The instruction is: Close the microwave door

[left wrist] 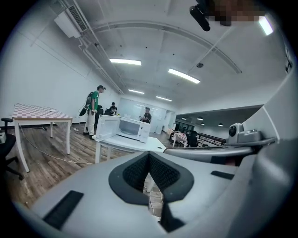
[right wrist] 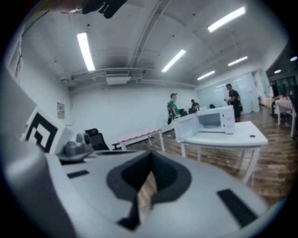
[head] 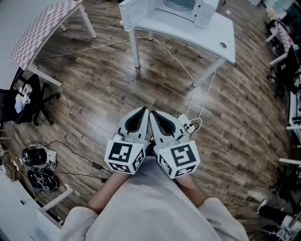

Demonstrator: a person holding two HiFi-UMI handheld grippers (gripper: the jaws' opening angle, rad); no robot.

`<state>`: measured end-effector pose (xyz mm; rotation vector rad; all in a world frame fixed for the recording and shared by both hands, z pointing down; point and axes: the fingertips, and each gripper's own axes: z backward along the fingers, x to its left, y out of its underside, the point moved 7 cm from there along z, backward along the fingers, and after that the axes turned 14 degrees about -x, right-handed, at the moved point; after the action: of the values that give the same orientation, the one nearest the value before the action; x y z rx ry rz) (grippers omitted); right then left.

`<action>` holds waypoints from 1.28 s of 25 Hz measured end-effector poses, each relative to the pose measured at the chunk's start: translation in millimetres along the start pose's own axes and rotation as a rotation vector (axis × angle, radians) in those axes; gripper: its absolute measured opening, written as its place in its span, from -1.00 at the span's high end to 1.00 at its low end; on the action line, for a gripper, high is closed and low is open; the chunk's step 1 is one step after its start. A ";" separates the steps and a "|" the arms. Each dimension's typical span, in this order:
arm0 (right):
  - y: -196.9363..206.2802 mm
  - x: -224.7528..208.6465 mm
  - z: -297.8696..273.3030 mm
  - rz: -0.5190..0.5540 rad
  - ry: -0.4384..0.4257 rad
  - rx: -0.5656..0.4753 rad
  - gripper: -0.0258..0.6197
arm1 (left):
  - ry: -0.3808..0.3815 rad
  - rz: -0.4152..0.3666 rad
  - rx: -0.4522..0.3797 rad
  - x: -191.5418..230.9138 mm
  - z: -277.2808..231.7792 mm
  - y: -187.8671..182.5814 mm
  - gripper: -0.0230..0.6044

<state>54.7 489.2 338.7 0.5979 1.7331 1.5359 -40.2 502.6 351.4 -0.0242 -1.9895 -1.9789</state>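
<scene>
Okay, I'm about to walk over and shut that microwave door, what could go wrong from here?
1. A white cable and a power strip lie on the floor between you and the table, so you could trip.
2. The microwave sits near the table's edge with its door swung wide. A hard push might shift it.

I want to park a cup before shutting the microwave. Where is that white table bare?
The white table is bare from the microwave to the hole near its corner, and along the front edge. The end by the open microwave door is crowded. The checkered table looks bare where visible.
</scene>
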 end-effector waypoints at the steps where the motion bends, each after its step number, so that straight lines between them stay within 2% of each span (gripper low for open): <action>1: -0.4 -3.3 -3.7 0.003 -0.009 -0.001 0.85 | -0.008 -0.004 -0.002 1.5 -4.1 0.0 0.89; 6: -2.7 -19.4 -12.9 0.007 -0.023 -0.007 0.85 | -0.035 -0.021 -0.008 1.5 -20.7 0.3 0.89; 17: -2.1 -39.7 -19.0 0.007 -0.017 -0.005 0.85 | -0.037 -0.011 -0.001 -1.9 -38.0 9.3 0.89; 25: -6.0 -51.5 -47.0 0.030 -0.018 -0.007 0.85 | -0.027 0.010 -0.023 18.3 -62.4 8.7 0.89; 32: -16.2 -63.7 -77.2 0.032 0.019 -0.044 0.85 | -0.005 0.015 -0.041 37.5 -89.5 -2.8 0.89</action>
<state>36.9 389.4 338.0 0.5931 1.7061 1.6025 -56.5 407.0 355.9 -0.0534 -1.9463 -2.0113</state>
